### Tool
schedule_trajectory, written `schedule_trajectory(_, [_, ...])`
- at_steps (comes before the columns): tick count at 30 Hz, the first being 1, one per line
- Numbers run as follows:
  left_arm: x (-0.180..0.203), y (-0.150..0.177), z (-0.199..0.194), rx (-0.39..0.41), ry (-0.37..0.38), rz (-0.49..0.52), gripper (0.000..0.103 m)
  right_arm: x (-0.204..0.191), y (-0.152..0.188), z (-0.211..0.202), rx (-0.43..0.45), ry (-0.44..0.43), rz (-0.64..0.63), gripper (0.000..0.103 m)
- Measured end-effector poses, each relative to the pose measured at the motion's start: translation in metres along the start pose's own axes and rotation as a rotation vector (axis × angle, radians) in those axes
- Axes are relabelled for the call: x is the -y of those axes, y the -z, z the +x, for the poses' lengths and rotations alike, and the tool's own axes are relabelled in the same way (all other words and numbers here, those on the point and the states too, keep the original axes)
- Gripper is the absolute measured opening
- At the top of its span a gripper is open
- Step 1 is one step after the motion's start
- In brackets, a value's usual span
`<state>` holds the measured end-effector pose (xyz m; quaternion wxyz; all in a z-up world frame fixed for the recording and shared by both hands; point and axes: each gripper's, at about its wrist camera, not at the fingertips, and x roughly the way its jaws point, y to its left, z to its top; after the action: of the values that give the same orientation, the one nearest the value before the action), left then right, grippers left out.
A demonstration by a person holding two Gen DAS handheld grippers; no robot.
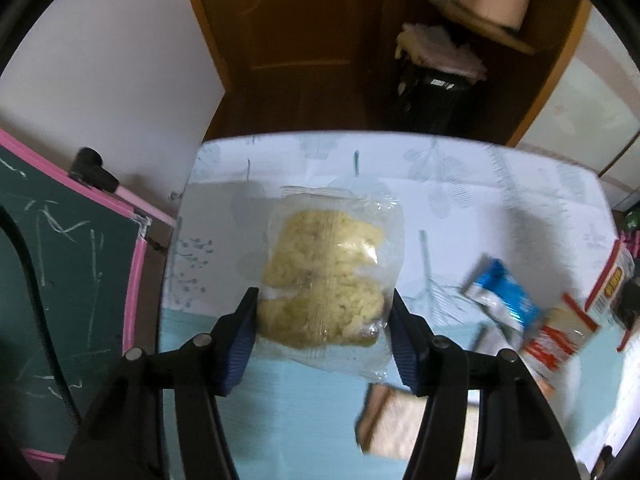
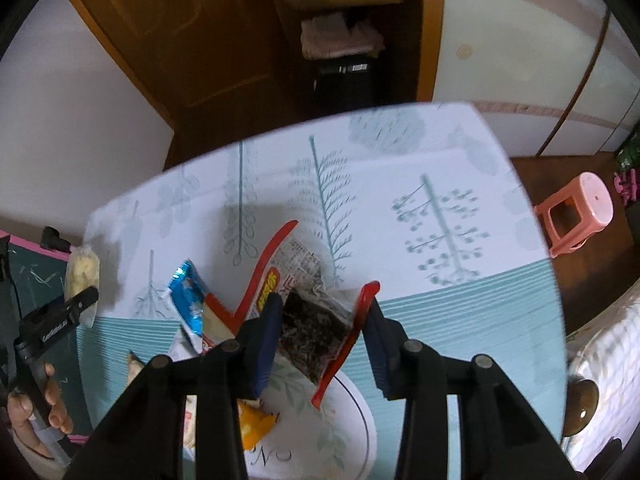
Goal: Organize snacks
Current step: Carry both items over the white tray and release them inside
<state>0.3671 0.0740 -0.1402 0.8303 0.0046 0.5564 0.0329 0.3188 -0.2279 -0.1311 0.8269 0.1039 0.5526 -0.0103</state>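
My left gripper (image 1: 323,300) is shut on a clear bag of pale yellow snack (image 1: 332,264), held above the tablecloth (image 1: 280,400). The right wrist view shows that same bag (image 2: 82,272) and the left gripper (image 2: 80,304) at the far left, with a hand (image 2: 36,408) on its handle. My right gripper (image 2: 325,304) is shut on a red-edged packet with dark contents (image 2: 312,328), lifted over a white plate (image 2: 360,420). A blue packet (image 2: 188,296) and a red-and-white packet (image 1: 556,336) lie on the table between the two grippers.
An orange packet (image 2: 256,420) lies on the plate's left side, and a tan packet (image 1: 396,420) sits under the left gripper. A pink-framed chalkboard (image 1: 60,260) stands left of the table. A pink stool (image 2: 576,212) is off the right edge.
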Motion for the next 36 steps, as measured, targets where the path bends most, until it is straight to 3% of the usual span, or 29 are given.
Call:
schedule_trajectory(8, [-0.001,0.037,-0.125,0.131,0.089,0.040,0.059,0.002,0.025,-0.100,0.134,-0.066,0.002,0.040])
schedule_trajectory(12, [0.002,0.074,-0.190,0.210,0.117,0.084,0.059,-0.006,0.059,-0.155,0.207,-0.123,-0.037,0.040])
schedule_trajectory(18, [0.008,0.138,-0.250,0.256,0.168,0.104,0.059,-0.018,0.114,-0.213,0.282,-0.215,-0.103,0.040])
schedule_trajectory(23, [0.009,0.191,-0.268,0.280,0.201,0.080,0.059,-0.022,0.167,-0.242,0.322,-0.306,-0.125,0.040])
schedule_trajectory(29, [0.012,0.240,-0.269,0.280,0.267,0.023,0.059,-0.029,0.213,-0.261,0.392,-0.311,-0.166,0.040])
schedule_trajectory(36, [0.030,0.279,-0.262,0.308,0.192,0.044,0.059,-0.027,0.247,-0.252,0.376,-0.252,-0.194,0.040])
